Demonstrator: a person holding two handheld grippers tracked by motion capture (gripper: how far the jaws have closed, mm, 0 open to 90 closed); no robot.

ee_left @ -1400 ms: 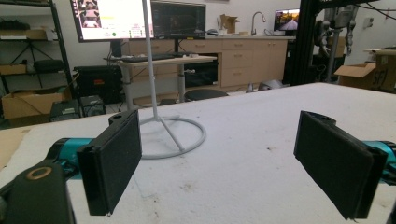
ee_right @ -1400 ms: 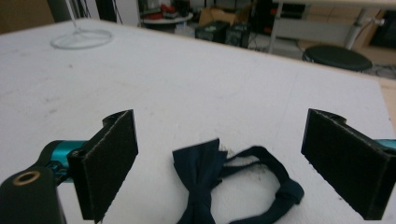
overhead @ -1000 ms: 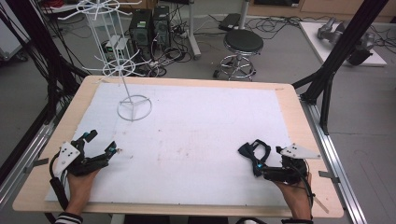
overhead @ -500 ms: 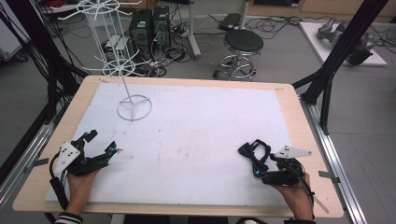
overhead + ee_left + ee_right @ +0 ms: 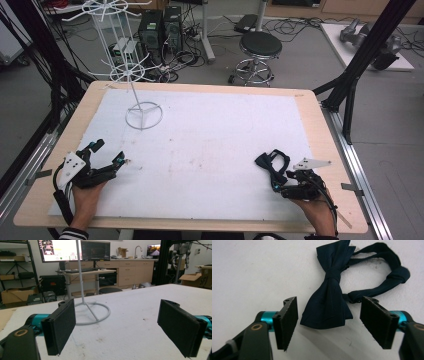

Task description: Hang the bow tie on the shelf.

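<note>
Right gripper (image 5: 328,322) fingers, just closing, straddle the bow tie (image 5: 332,295) untouched at the tabletop's (image 5: 210,130) 4 o'clock; left gripper (image 5: 125,327) fingers wide, empty

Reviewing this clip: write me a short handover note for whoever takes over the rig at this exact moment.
Right gripper: jaws have just been closing around the near wing of the dark bow tie, pads not yet touching it.
Left gripper: open, nothing between the jaws, low over the white mat.
White wire rack: far left of the mat, its arms bare.
Done: approach to the tie. Left: grip and lift; probably hang it on the rack.
</note>
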